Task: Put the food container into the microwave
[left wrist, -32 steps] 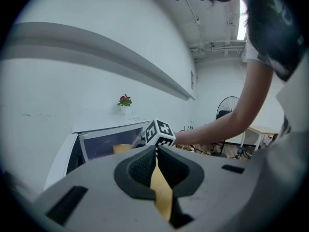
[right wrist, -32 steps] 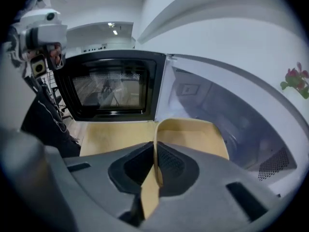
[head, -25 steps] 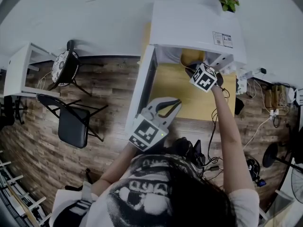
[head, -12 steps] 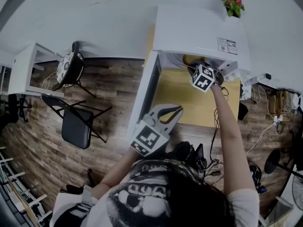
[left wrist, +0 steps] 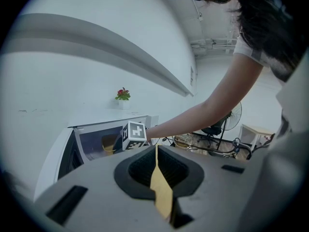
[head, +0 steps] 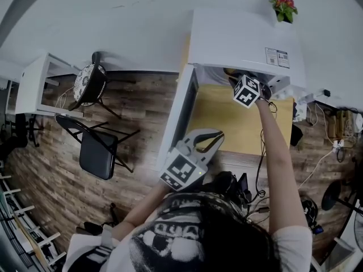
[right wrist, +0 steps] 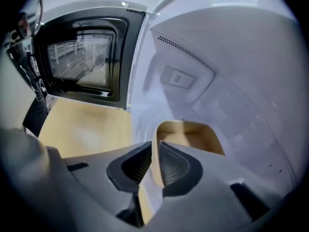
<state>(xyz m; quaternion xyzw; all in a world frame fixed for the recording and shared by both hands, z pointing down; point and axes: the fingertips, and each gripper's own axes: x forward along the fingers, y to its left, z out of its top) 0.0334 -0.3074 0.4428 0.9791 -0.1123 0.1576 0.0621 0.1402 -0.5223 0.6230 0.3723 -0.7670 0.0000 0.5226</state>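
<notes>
Deeper inside microwave (head: 244, 38), right hand-held gripper (right wrist: 154, 154) pinches food container (right wrist: 193, 137) rim.

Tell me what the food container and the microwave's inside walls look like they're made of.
The food container is tan, matte and thin-walled where the right gripper pinches its rim. It is likely kraft paper or pulp, though it could be plastic. The microwave's inside walls are smooth, glossy white with punched vent holes, so probably painted metal.
</notes>
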